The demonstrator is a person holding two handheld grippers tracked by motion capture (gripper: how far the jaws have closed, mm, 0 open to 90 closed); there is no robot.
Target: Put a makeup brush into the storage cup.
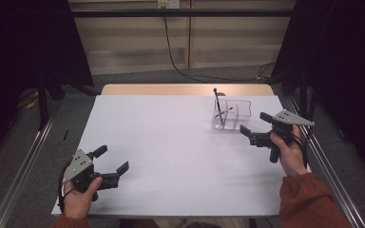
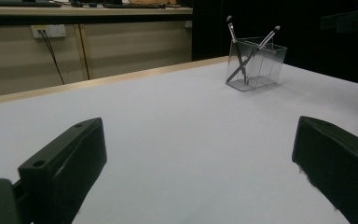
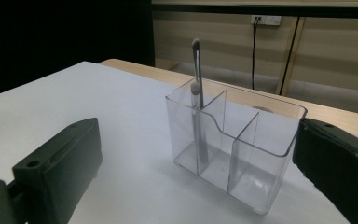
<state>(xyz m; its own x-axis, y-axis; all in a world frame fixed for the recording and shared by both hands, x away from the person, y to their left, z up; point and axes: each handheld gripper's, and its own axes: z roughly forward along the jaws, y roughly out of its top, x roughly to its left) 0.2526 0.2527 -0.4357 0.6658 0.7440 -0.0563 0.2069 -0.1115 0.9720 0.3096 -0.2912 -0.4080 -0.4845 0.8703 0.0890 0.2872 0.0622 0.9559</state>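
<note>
A clear acrylic organizer (image 1: 240, 110) with several compartments stands at the table's far right. Two slim makeup brushes (image 1: 217, 105) lean crossed in its left compartment, heads up. My right gripper (image 1: 255, 123) is open just right of and in front of the organizer, with nothing between its jaws. In the right gripper view the organizer (image 3: 261, 172) and the brushes (image 3: 197, 70) stand close ahead between the open jaws (image 3: 200, 142). My left gripper (image 1: 112, 158) is open and empty near the front left. In the left gripper view the organizer (image 2: 266, 65) is far off at the upper right.
The white table top (image 1: 171, 142) has a wooden strip (image 1: 185, 89) along its far edge. Metal rails run along both sides of the table. A black cable (image 1: 171, 52) hangs down the back wall. The other gripper (image 2: 349, 21) is at the left gripper view's top right.
</note>
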